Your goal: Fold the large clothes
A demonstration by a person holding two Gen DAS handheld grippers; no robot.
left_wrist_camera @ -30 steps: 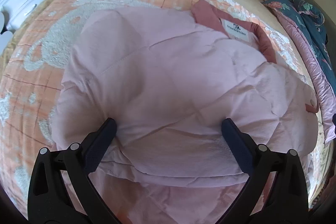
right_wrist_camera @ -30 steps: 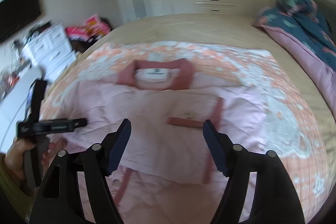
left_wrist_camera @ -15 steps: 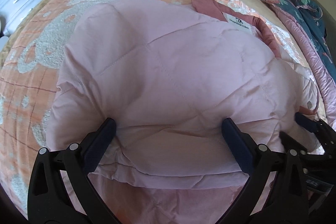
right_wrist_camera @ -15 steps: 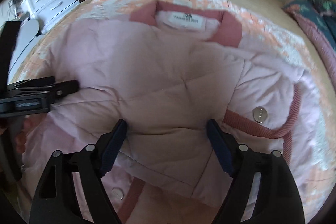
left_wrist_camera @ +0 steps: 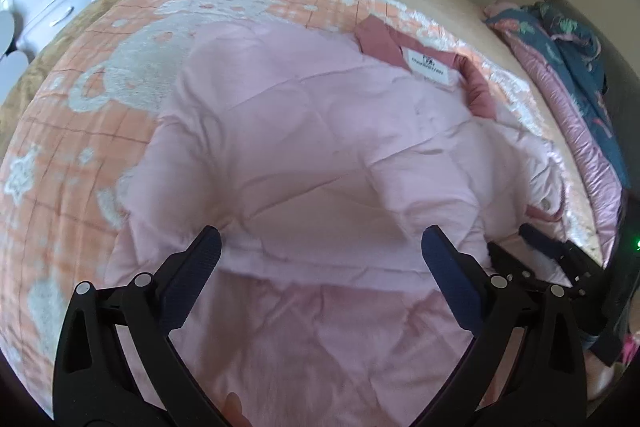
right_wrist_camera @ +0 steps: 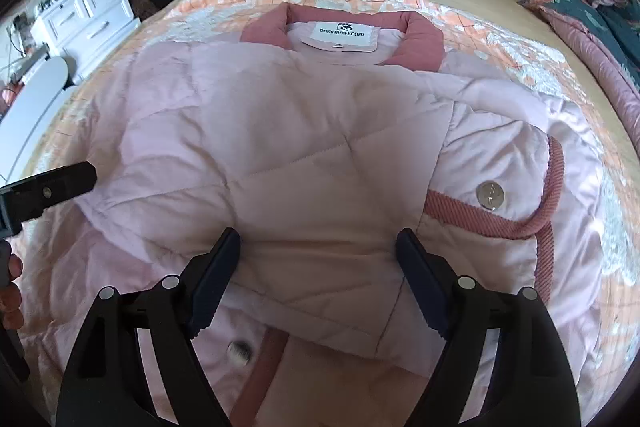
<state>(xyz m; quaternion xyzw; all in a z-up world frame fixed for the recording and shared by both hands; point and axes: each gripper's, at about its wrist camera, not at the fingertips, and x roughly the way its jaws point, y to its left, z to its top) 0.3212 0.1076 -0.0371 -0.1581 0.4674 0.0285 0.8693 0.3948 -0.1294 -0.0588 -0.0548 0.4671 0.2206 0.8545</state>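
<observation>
the pink quilted jacket (right_wrist_camera: 320,147) lies flat on the bed, directly under and ahead of both grippers. in the right wrist view the right gripper (right_wrist_camera: 318,247) hangs over a folded-in panel of the jacket, whose lower edge runs just below and between the 2 blue-padded fingers (right_wrist_camera: 216,279); whether the tips touch the cloth i cannot tell. in the left wrist view the left gripper (left_wrist_camera: 320,247) stands over the jacket's left half, where a folded edge crosses between its fingertips.

the jacket is pale pink with diamond stitching, a darker rose collar (right_wrist_camera: 420,43) at the far end and a white label (right_wrist_camera: 344,35) inside it. rose ribbed trim (right_wrist_camera: 554,183) curves around a flap on the right, beside a silver snap (right_wrist_camera: 490,195); another snap (right_wrist_camera: 239,351) shows near the bottom. the fabric is puffy and creased.

the right gripper's jaws stand wide apart and pinch nothing. the left gripper's jaws are also spread wide, holding nothing.

beneath the jacket lies an orange and white blanket (right_wrist_camera: 480,23). a white drawer unit (right_wrist_camera: 92,23) stands at the left, and a dark floral quilt (right_wrist_camera: 592,7) is bunched at the right.
</observation>
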